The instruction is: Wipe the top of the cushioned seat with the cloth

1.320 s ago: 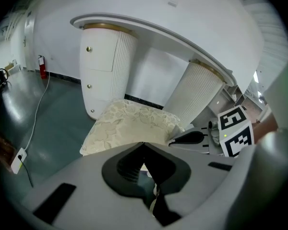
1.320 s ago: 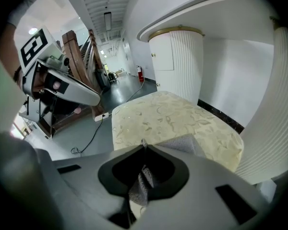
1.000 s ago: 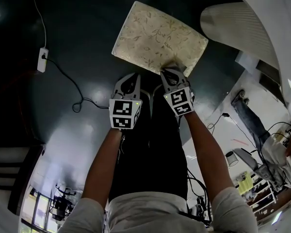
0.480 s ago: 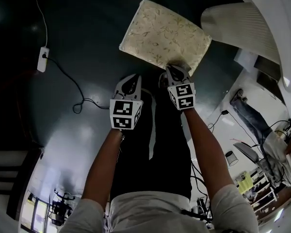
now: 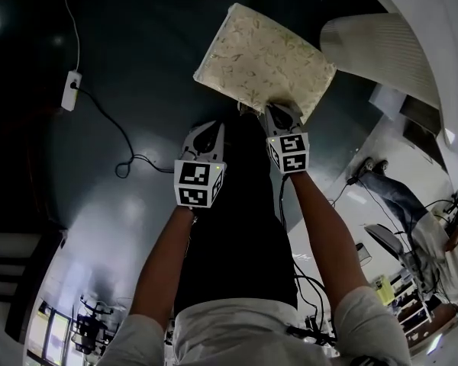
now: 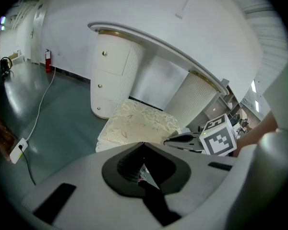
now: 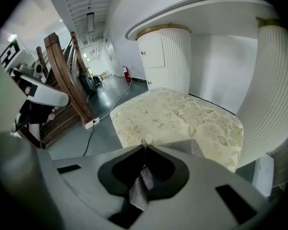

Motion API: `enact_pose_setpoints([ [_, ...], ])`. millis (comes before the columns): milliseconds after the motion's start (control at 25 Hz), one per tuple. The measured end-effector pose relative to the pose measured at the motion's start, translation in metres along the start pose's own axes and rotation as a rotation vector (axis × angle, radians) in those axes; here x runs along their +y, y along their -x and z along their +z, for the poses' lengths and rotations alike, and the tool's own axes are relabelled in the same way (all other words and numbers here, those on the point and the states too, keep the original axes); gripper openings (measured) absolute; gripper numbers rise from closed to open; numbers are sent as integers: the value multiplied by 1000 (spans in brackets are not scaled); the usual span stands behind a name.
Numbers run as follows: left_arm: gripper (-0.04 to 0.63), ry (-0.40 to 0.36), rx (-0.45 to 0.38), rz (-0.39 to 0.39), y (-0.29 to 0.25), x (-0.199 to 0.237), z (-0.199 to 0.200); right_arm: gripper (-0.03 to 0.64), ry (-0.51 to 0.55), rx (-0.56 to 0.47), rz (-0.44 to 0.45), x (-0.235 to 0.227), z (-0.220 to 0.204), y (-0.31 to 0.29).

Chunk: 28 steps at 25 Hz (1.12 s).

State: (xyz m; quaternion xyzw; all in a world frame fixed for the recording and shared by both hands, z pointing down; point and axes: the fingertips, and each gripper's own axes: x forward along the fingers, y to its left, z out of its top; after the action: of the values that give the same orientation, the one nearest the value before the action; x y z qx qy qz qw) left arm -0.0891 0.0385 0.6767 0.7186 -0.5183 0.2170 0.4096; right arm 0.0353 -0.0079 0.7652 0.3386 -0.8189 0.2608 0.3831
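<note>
The cushioned seat is a cream square with a leaf pattern and stands on the dark floor ahead of me. My right gripper is at its near edge, shut on a grey woven cloth. A fold of that cloth lies on the seat just past the jaws. My left gripper hangs over the floor, left of the right one and short of the seat, its jaws shut with nothing in them. The left gripper view shows the seat and the right gripper at its near right corner.
A white curved dressing table with ribbed pedestals stands behind and right of the seat. A power strip and its cable lie on the floor at the left. A wooden stair rail rises at the left. A person's legs show at the right.
The seat has drifted up and right in the head view. My right gripper went with it, still holding the cloth at the near edge. The left gripper has barely moved.
</note>
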Motion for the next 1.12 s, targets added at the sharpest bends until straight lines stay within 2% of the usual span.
enact_pose_setpoints([
  [160, 14, 15, 12, 8, -5, -3, 2, 26, -20, -50, -7, -10, 15, -6],
  [320, 14, -5, 27, -7, -11, -9, 5, 27, -18, -97, -18, -20, 34, -15],
  [840, 14, 29, 63, 3, -40, -15, 35, 28, -48, -109, -27, -66, 77, -36],
  [1120, 14, 57, 70, -27, -55, -27, 50, 26, -42, -100, -36, -87, 98, -46],
])
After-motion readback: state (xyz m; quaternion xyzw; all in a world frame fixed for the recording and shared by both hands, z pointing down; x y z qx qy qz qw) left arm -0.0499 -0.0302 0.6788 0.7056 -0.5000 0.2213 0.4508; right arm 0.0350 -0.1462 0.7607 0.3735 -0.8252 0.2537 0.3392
